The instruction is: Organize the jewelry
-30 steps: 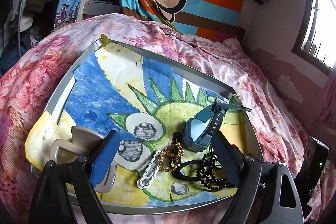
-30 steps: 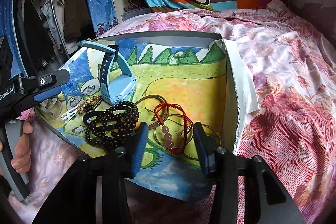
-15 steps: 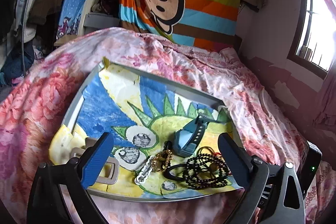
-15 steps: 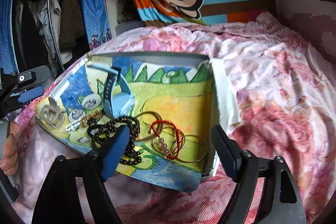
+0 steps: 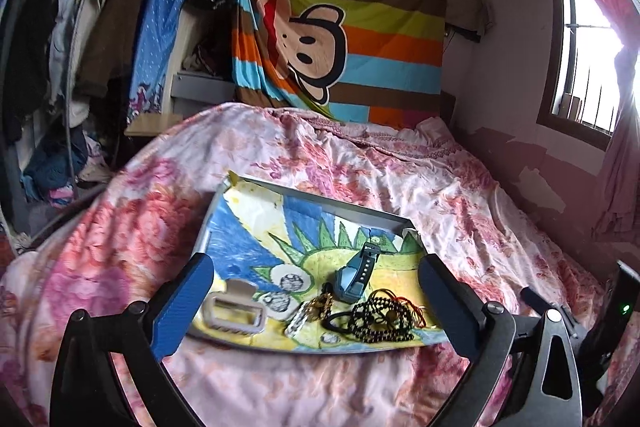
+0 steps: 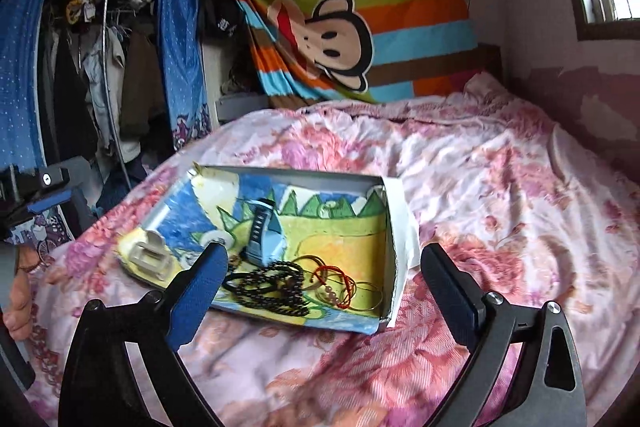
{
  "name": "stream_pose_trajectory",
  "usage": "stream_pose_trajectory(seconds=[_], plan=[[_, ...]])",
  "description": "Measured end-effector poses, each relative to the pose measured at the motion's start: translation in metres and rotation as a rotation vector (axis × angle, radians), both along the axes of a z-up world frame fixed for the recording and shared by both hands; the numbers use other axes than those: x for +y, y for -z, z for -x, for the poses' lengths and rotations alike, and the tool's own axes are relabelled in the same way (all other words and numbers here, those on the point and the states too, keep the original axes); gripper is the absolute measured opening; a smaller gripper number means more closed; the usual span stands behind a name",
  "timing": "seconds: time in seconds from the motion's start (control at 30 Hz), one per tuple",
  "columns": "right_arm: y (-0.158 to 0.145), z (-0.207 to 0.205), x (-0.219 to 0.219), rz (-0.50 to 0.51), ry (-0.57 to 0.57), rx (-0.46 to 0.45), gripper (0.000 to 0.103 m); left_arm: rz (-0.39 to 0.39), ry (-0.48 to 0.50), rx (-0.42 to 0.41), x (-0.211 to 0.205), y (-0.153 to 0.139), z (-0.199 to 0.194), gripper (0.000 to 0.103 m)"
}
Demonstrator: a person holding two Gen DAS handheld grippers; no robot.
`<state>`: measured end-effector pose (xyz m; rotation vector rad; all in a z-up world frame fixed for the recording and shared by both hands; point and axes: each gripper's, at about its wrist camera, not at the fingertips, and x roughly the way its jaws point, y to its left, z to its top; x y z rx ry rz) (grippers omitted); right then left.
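A shallow grey tray (image 5: 320,195) lined with a painted sheet lies on the bed; it also shows in the right wrist view (image 6: 288,171). In it lie a blue watch (image 5: 354,277) (image 6: 262,233), a black bead string (image 5: 380,319) (image 6: 272,285), a gold chain (image 5: 318,307), a white chain link (image 5: 296,325), a beige clip (image 5: 234,311) (image 6: 150,253) and red cord and thin bangles (image 6: 340,285). My left gripper (image 5: 316,307) is open and empty, held back above the tray's near edge. My right gripper (image 6: 324,291) is open and empty, also drawn back.
The tray rests on a pink floral bedspread (image 5: 460,203). A striped monkey blanket (image 5: 340,43) hangs behind. A clothes rack (image 6: 100,67) stands at the left and a window (image 5: 588,47) at the right. The left gripper's body (image 6: 36,191) shows at the right wrist view's left edge.
Both grippers have pulled back and up from the tray, and both have opened wider. The jewelry in the tray has not moved.
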<state>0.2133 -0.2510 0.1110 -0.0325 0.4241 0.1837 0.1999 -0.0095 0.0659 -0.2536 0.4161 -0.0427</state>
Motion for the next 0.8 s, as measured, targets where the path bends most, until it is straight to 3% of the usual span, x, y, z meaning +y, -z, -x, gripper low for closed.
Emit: stream_pose_trajectory(seconds=[0.37,0.8], plan=[[-0.023,0.079,0.013,0.016,-0.009,-0.056,0.096,-0.034,-0.011,-0.008,0.018,0.0,0.076,0.103],[0.001,0.127,0.015,0.048,-0.005,-0.024,0.096,-0.089,-0.037,0.019,0.027,0.031,0.125,0.103]])
